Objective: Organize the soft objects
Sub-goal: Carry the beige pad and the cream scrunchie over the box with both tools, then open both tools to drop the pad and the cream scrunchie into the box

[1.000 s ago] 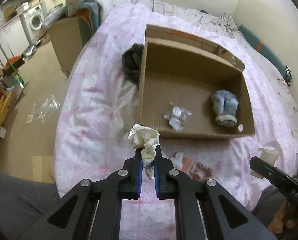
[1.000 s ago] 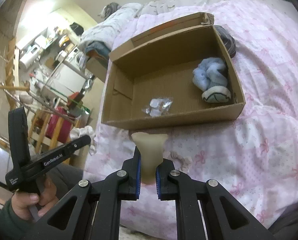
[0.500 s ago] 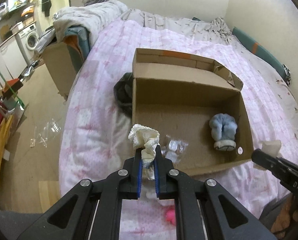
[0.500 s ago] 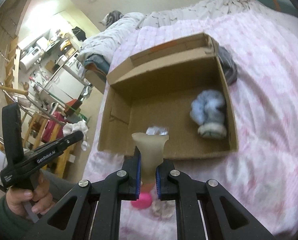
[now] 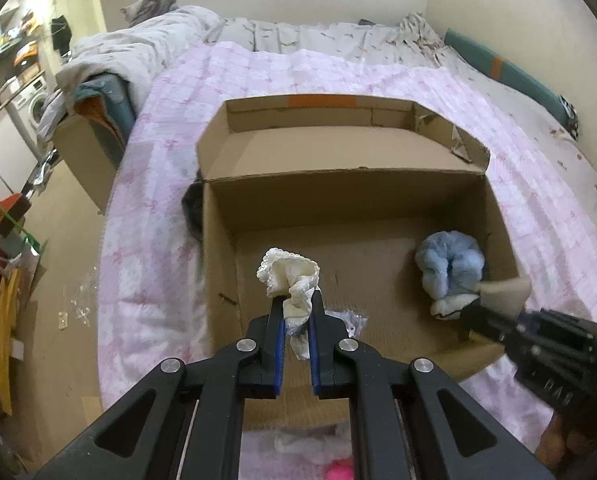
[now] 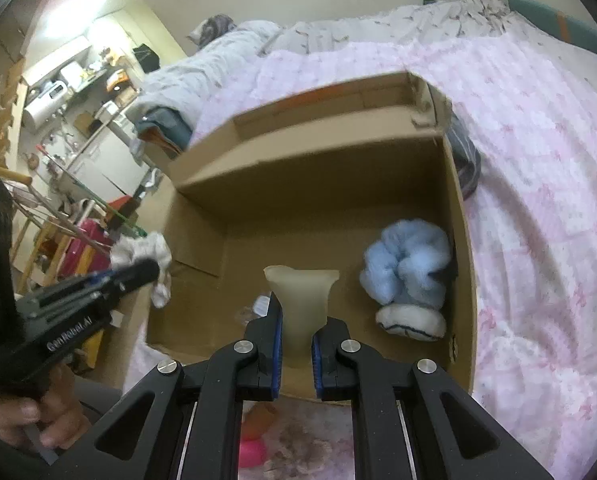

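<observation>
An open cardboard box (image 5: 218,264) (image 6: 464,264) lies on a pink bed. My left gripper (image 5: 296,312) is shut on a white lacy sock (image 5: 290,276) and holds it above the box's front left part; it also shows in the right wrist view (image 6: 150,256). My right gripper (image 6: 298,320) is shut on a beige soft pad (image 6: 301,296) above the box's front edge; the pad shows in the left wrist view (image 5: 506,290). A fluffy blue sock (image 5: 450,264) (image 6: 408,264) and a clear plastic packet (image 5: 348,320) lie inside the box.
A dark garment (image 5: 192,212) (image 6: 464,160) lies against the box's outer wall. A pink object (image 5: 338,470) (image 6: 252,454) and pale soft items (image 6: 302,452) lie on the bed below the grippers. A bundle of bedding (image 5: 138,52) lies at the far left, with furniture on the floor beyond.
Both grippers have risen and moved forward from the bed's front edge to over the box, each still holding its item. The pink object came into view beneath them.
</observation>
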### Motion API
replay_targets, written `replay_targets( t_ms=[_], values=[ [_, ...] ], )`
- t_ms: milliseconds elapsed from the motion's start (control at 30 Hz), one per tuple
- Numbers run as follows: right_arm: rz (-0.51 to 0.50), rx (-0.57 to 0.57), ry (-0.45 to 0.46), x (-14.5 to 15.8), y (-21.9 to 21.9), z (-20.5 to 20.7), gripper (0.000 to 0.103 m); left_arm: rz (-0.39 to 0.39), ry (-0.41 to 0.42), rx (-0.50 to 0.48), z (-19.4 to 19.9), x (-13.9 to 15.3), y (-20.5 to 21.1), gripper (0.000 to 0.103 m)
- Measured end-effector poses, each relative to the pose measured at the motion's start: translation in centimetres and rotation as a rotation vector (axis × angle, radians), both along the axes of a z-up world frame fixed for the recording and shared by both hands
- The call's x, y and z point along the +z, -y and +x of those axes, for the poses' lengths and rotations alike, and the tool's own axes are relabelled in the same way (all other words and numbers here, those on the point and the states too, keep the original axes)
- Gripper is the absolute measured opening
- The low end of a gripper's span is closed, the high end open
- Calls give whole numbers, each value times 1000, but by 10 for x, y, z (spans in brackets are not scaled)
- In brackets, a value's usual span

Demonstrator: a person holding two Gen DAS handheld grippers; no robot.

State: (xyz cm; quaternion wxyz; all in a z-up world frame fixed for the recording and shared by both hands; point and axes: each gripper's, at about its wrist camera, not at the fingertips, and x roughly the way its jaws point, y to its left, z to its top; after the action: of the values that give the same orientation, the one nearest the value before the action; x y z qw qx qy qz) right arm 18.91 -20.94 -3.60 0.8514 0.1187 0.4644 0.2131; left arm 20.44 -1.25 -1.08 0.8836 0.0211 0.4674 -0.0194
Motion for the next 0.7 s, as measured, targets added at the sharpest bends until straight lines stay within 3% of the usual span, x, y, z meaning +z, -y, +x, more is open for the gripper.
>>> replay_targets(
  t_ms=[233, 367, 500, 700],
  values=[
    [-74, 13, -30, -28, -9, 4, 13, -9, -22, 2, 6, -27, 1, 9],
    [-91, 5, -49, -37, -7, 5, 13, -39, -39, 6, 9, -30, 0, 9],
    [-103, -6, -54, -40, -6, 6, 14, -7, -25, -3, 9, -32, 5, 9],
    [-116, -15, -74, -44, -9, 7, 14, -30, -42, 29, 9, -37, -1, 10]
  ],
)
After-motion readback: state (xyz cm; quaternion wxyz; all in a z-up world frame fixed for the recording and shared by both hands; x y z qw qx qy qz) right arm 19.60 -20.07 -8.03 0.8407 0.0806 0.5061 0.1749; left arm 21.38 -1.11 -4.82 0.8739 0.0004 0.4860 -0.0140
